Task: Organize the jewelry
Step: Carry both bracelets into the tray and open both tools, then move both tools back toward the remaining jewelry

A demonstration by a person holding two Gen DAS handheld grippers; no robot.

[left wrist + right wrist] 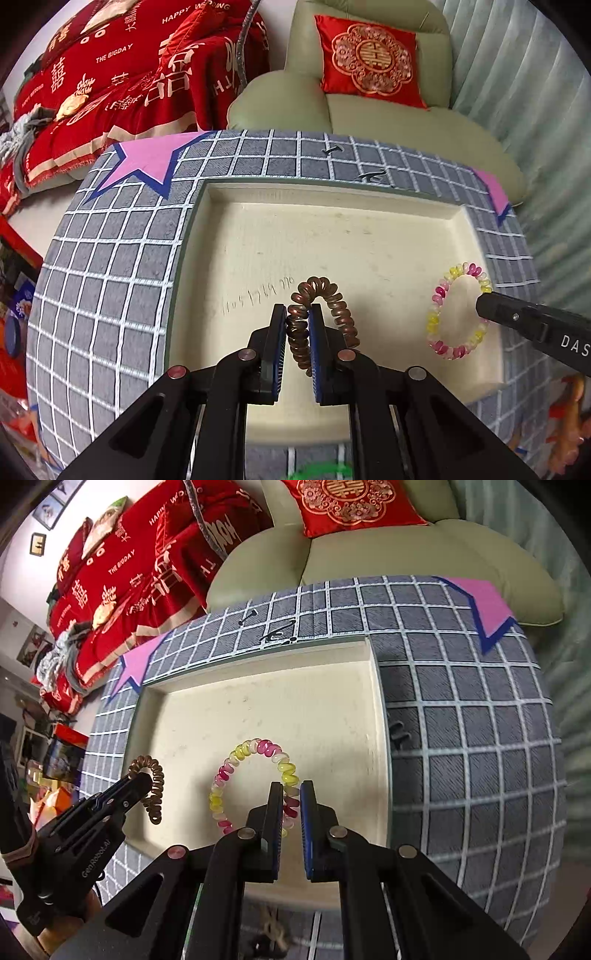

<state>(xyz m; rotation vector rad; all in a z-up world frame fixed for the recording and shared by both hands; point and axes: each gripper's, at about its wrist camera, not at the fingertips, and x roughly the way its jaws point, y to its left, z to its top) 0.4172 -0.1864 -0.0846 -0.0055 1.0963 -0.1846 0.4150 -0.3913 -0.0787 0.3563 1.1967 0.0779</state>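
A cream tray (332, 236) lies on a grey checked cloth. My left gripper (297, 314) is shut on a brown spiral band (338, 306), holding it over the tray's near middle; it also shows in the right wrist view (153, 786). My right gripper (291, 794) is shut on a pink, yellow and clear spiral band (225, 775), over the tray's right part. That band (439, 295) and the right gripper's finger (517, 317) show in the left wrist view too.
The grey checked cloth (110, 266) with pink star shapes (147, 158) covers the round table. A pale green armchair (388, 114) with a red cushion (369, 62) stands behind it. A red blanket (122, 74) lies at the far left.
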